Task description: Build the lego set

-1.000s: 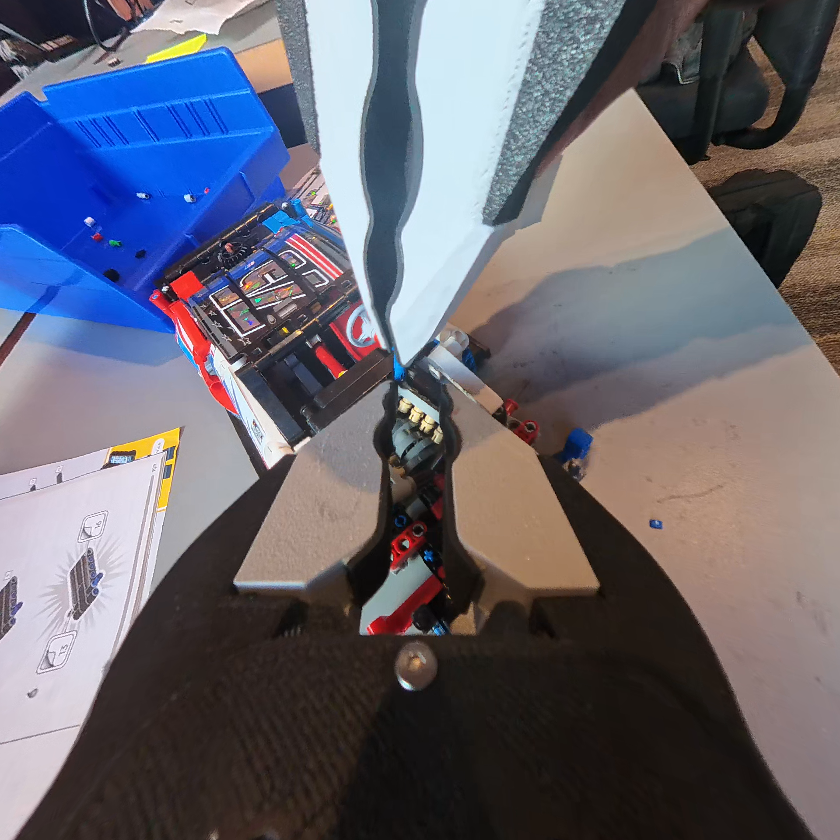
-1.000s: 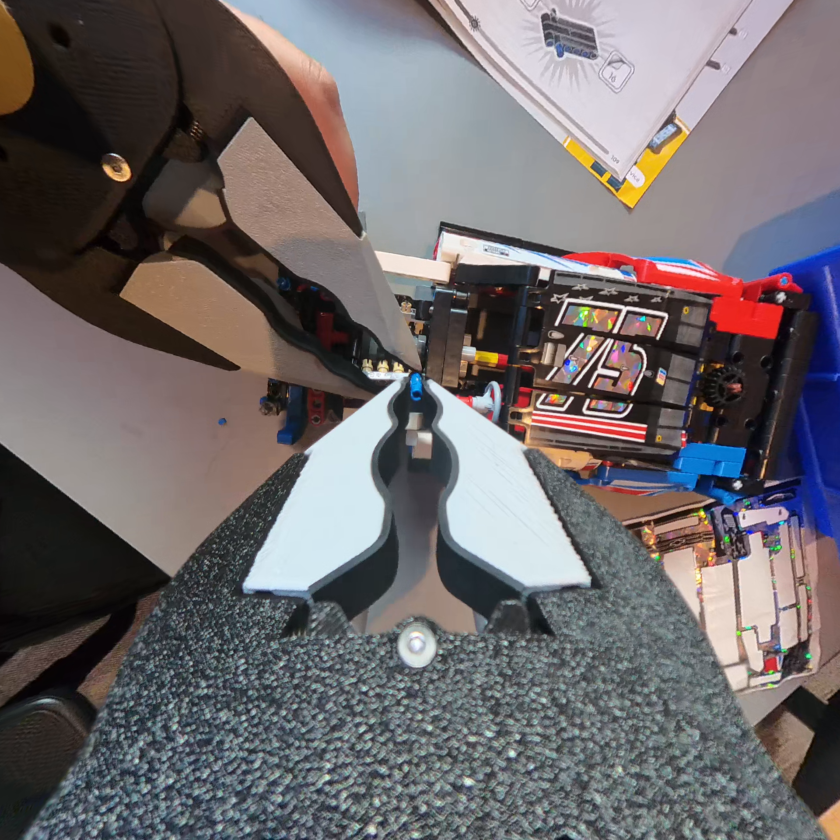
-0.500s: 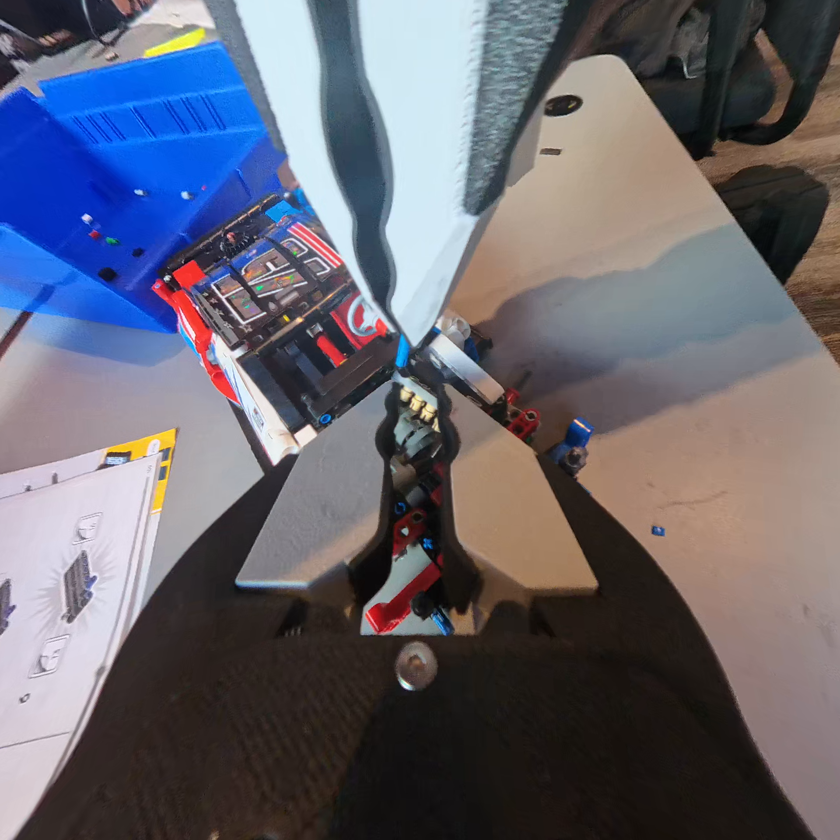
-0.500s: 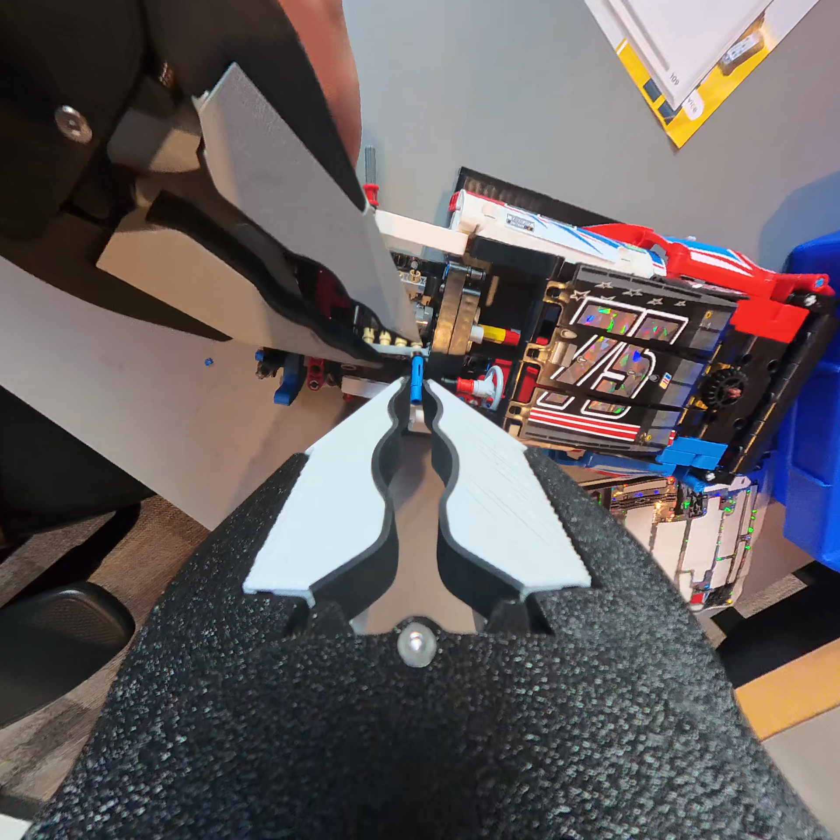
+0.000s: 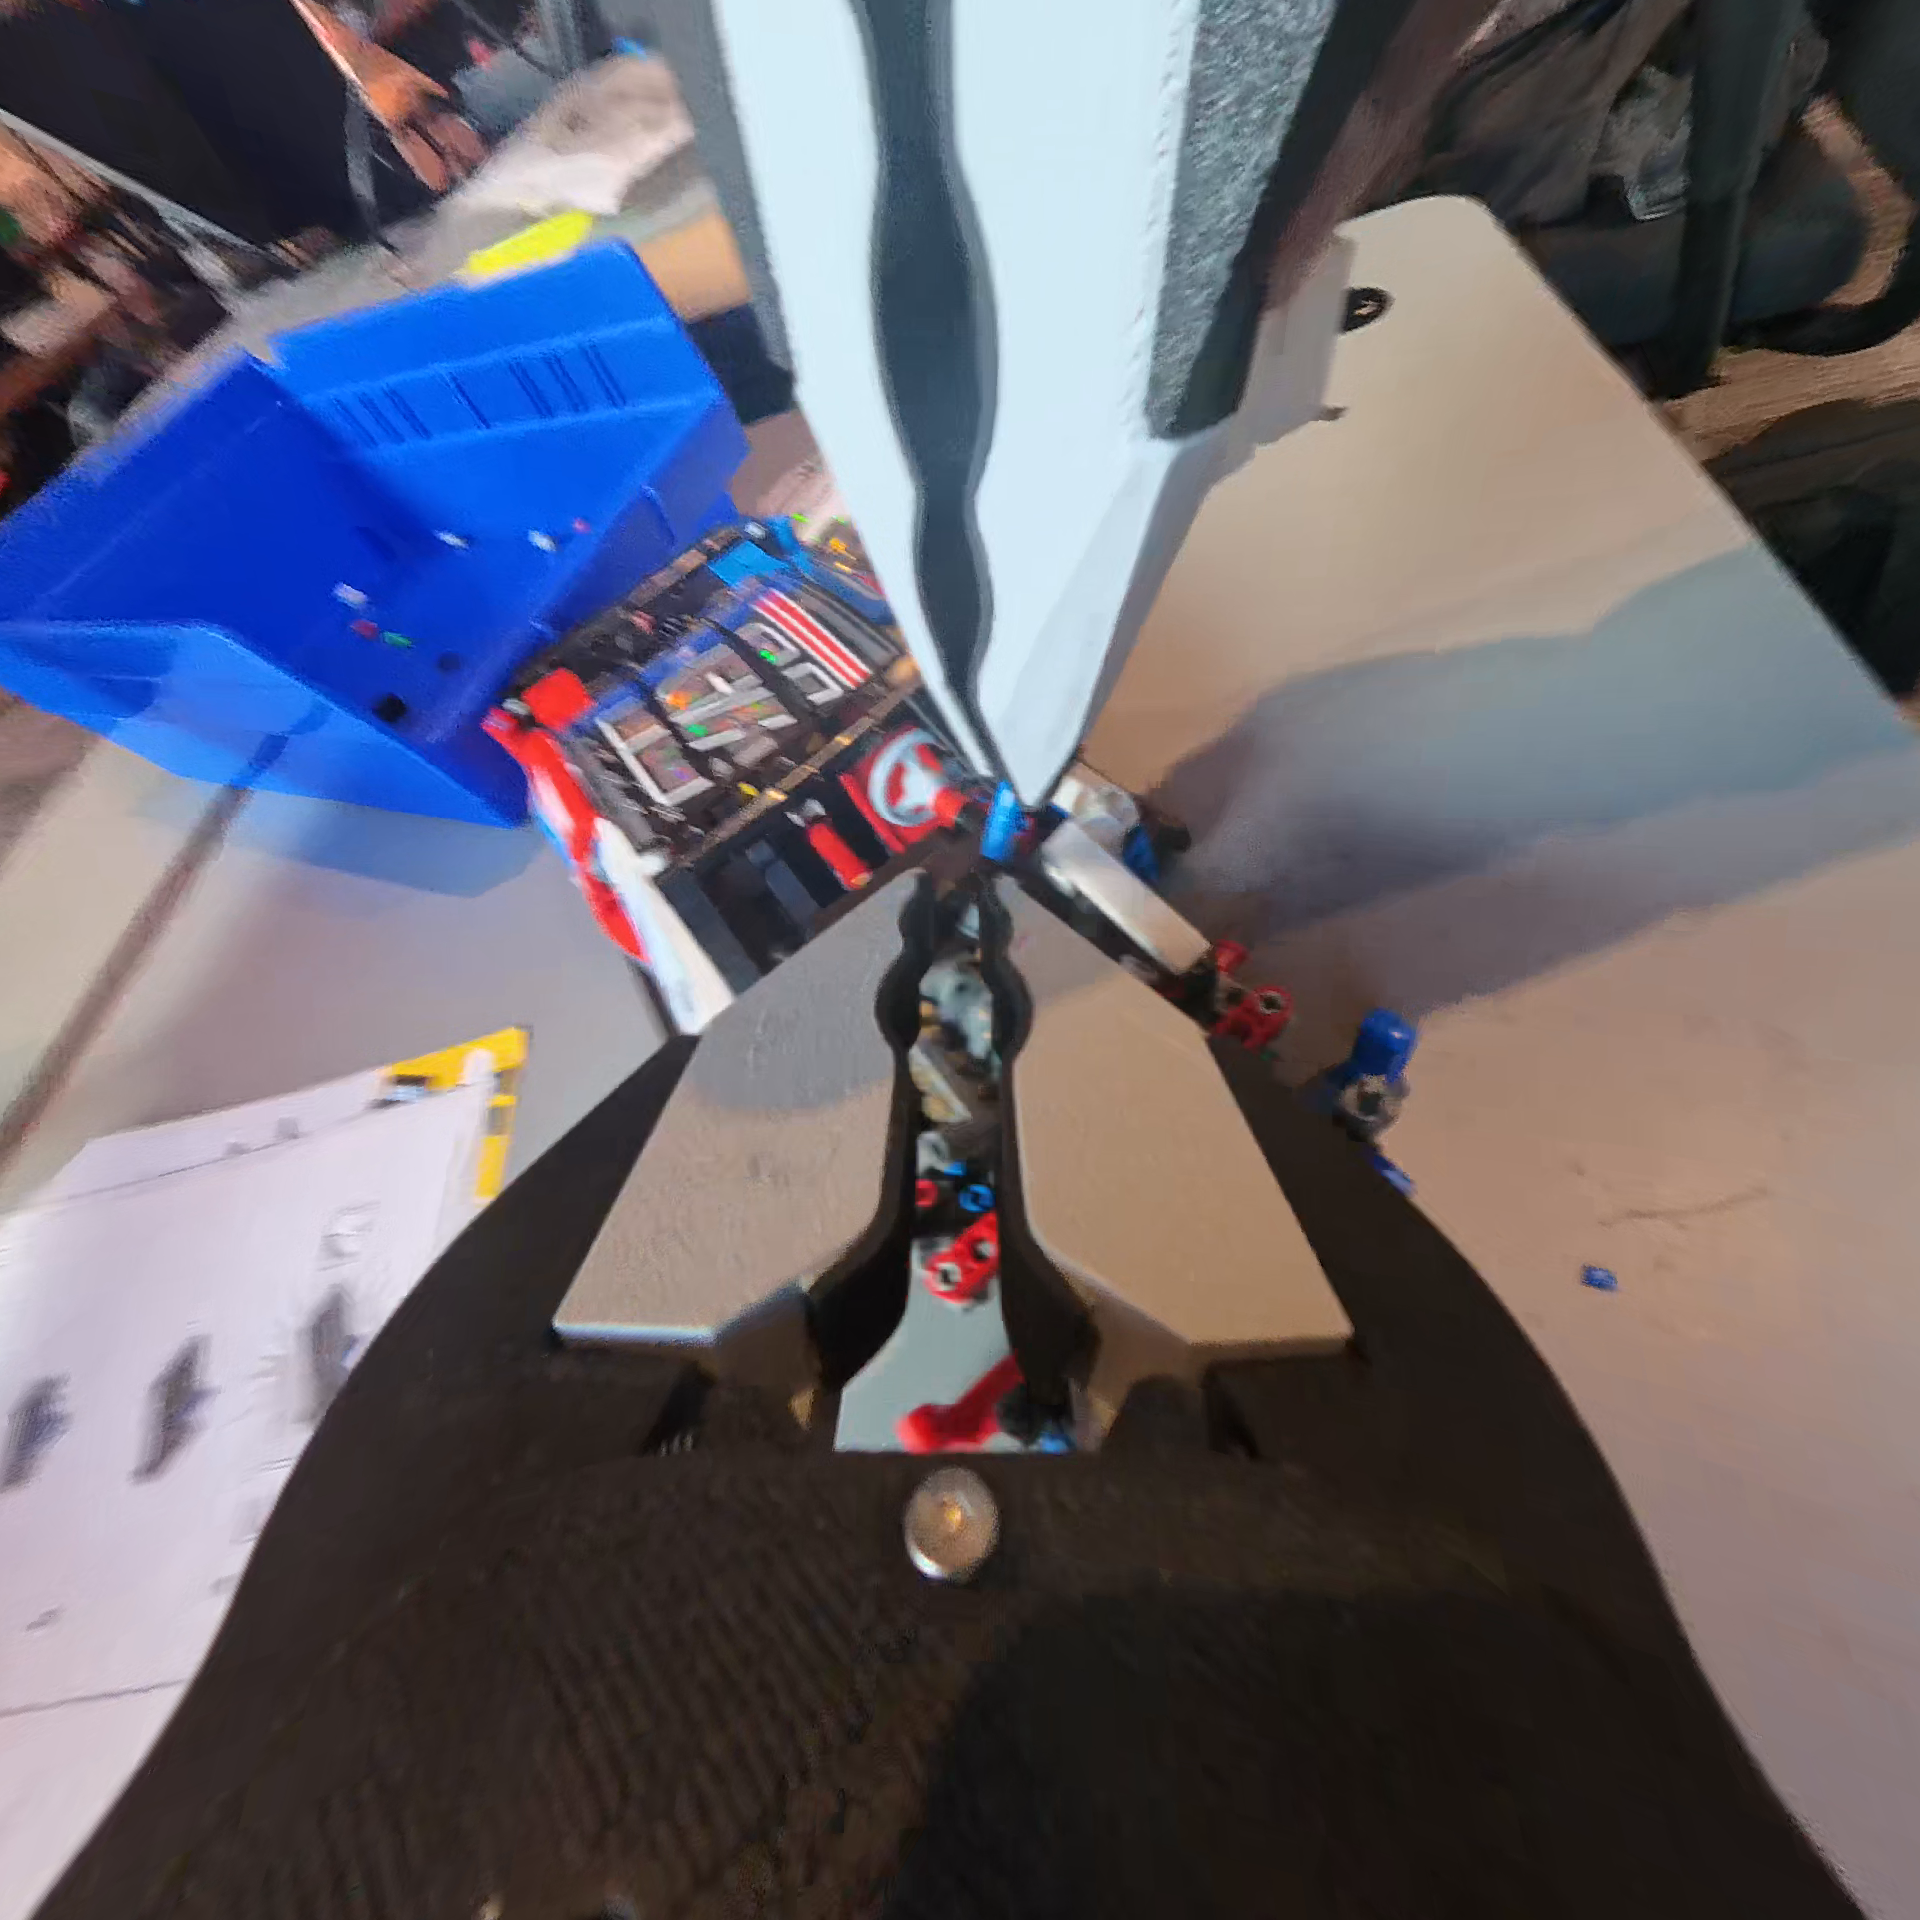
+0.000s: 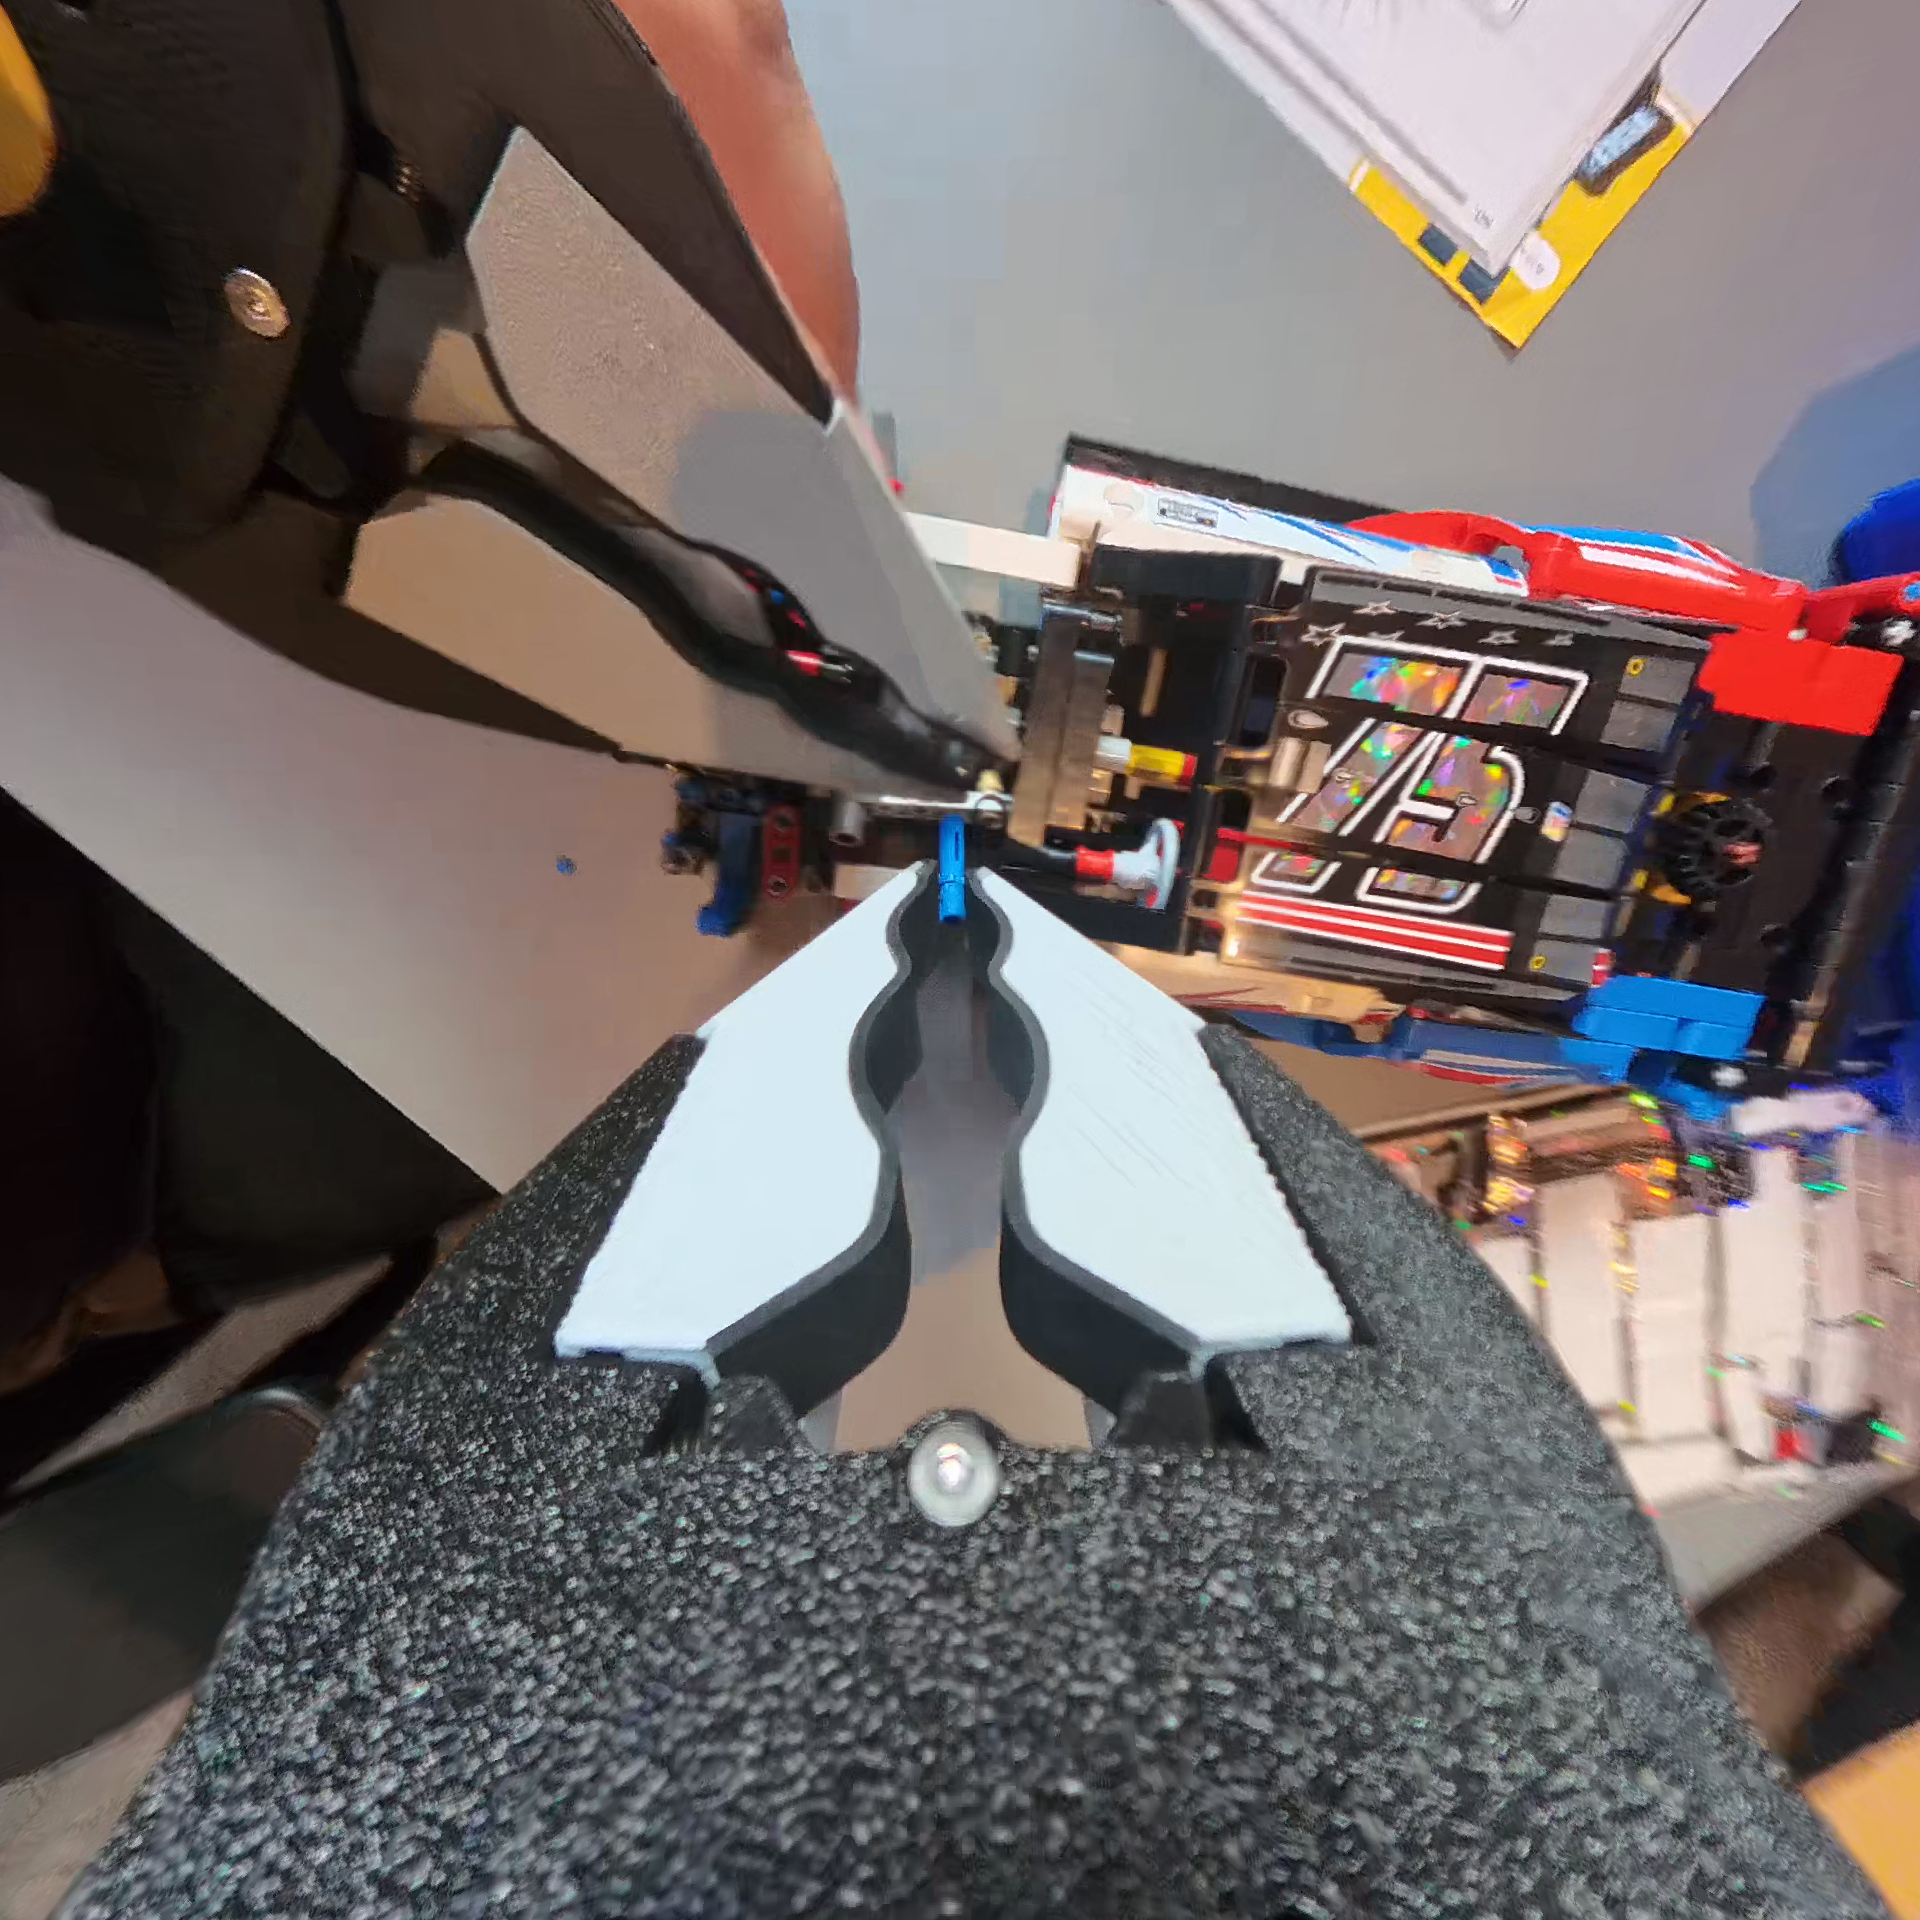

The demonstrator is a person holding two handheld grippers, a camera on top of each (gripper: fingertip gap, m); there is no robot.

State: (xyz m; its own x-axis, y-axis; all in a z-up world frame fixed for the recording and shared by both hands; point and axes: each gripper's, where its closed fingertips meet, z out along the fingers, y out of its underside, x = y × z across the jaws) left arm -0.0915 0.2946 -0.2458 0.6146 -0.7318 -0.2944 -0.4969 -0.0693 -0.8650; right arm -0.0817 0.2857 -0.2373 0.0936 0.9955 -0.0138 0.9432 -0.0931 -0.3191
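A partly built Lego truck (image 6: 1434,790), black with red, white and blue panels and holographic stickers, lies on the grey table (image 5: 1558,935). The right gripper (image 6: 951,883) is clamped on a small blue pin (image 6: 951,868) whose tip touches the model's open end. The left gripper (image 5: 961,914) is closed around the grey engine section (image 5: 961,997) of the model. A blue bin (image 5: 343,582) stands just beyond the truck, an instruction booklet (image 5: 208,1247) near left, and loose blue pieces (image 5: 1371,1070) right.
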